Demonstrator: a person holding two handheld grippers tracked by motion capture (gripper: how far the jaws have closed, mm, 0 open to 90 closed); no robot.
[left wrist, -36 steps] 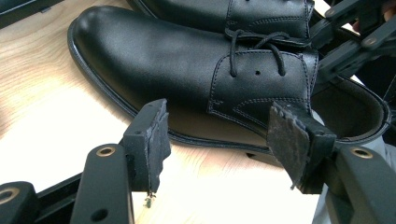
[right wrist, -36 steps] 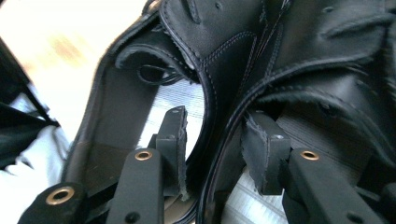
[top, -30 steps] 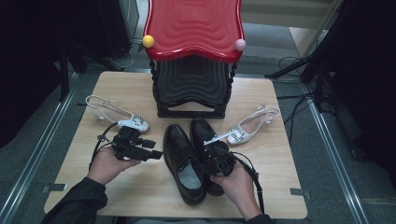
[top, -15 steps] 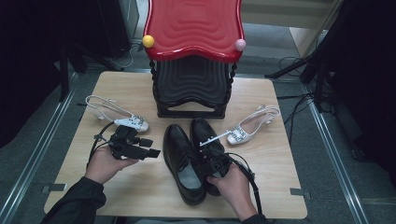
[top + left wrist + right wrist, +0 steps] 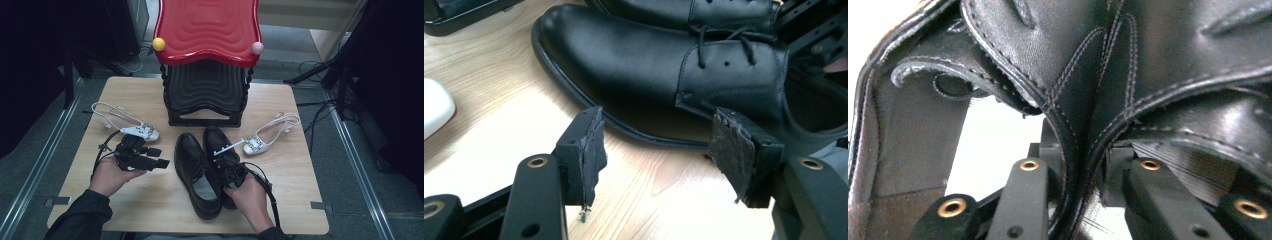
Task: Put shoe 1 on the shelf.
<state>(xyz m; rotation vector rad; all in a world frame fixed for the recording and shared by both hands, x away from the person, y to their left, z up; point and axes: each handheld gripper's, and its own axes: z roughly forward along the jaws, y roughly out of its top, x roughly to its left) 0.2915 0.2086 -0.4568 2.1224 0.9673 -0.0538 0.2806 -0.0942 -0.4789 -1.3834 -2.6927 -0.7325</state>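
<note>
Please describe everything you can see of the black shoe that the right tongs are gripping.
The right black shoe is a glossy, leather-looking lace-up with stitched seams and a dark lining. It lies on the wooden table, toe pointing toward the black stand, beside its twin. The right tongs, whose jaws have just been closing, pinch its collar edge between both pads.

A: What does the person wear?

B: Dark long sleeves; one sleeve reaches the wrist of the left hand.

A: And the tools?

B: The left gripper is black, with brass-ringed screw holes and worn, rough dark pads on its fingers. The right gripper is the same black with brass rings. A black cable loops from it.
</note>
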